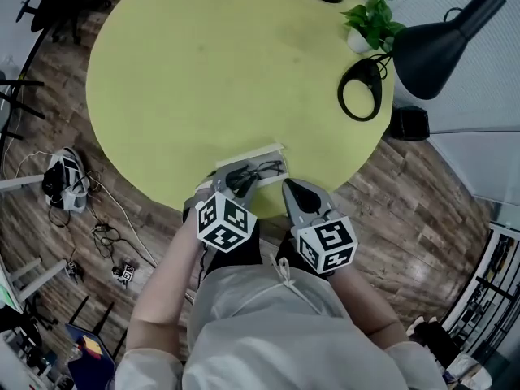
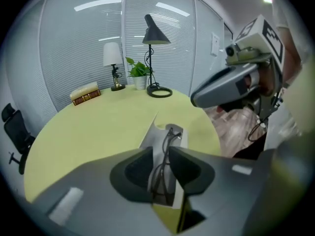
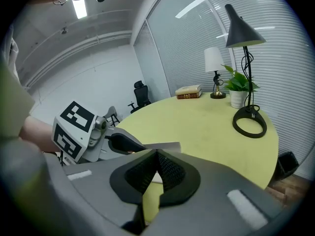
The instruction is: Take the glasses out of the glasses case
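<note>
The left hand-held gripper (image 2: pixel 160 157) stands open over thin black wire-framed glasses (image 2: pixel 170 134) lying in an open white rectangular case (image 2: pixel 151 134). The right hand-held gripper (image 3: pixel 156 155) is closed and empty.

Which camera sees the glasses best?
The left gripper view: the glasses lie close up between the left gripper's open jaws. The head view shows them tiny at the table edge. The right gripper view does not show them.
</note>
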A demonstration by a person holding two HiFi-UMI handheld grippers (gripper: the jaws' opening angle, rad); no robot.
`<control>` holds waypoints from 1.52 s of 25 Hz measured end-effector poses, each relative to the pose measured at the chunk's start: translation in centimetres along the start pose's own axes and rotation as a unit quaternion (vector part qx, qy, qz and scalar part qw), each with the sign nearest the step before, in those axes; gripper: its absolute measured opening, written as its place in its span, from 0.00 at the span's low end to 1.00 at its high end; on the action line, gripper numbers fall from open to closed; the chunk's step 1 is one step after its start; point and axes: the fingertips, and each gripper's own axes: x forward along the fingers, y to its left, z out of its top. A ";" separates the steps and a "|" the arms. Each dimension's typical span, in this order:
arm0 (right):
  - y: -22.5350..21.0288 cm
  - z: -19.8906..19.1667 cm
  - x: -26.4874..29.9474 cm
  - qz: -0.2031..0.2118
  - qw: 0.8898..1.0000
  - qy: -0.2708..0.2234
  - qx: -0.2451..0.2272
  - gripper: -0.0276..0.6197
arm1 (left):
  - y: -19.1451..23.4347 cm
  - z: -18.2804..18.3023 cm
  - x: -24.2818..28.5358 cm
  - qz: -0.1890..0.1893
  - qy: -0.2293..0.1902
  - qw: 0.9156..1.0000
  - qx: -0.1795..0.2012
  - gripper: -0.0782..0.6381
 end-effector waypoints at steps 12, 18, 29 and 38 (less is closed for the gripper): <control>-1.7 -0.8 0.6 0.003 1.000 0.015 0.012 0.04 | -1.1 -1.7 2.8 -0.044 0.092 0.991 0.084 0.18; -2.7 -0.7 -0.1 -0.001 1.000 0.014 0.016 0.04 | -1.3 -1.8 3.0 -0.050 0.114 0.984 0.127 0.14; -4.1 0.1 -1.3 -0.014 1.000 -0.004 0.013 0.04 | -1.4 -0.8 1.8 -0.054 0.102 0.985 0.132 0.13; -2.8 1.0 -3.0 -0.010 1.000 -0.018 -0.001 0.04 | -1.2 1.5 -1.4 -0.016 0.073 0.987 0.142 0.13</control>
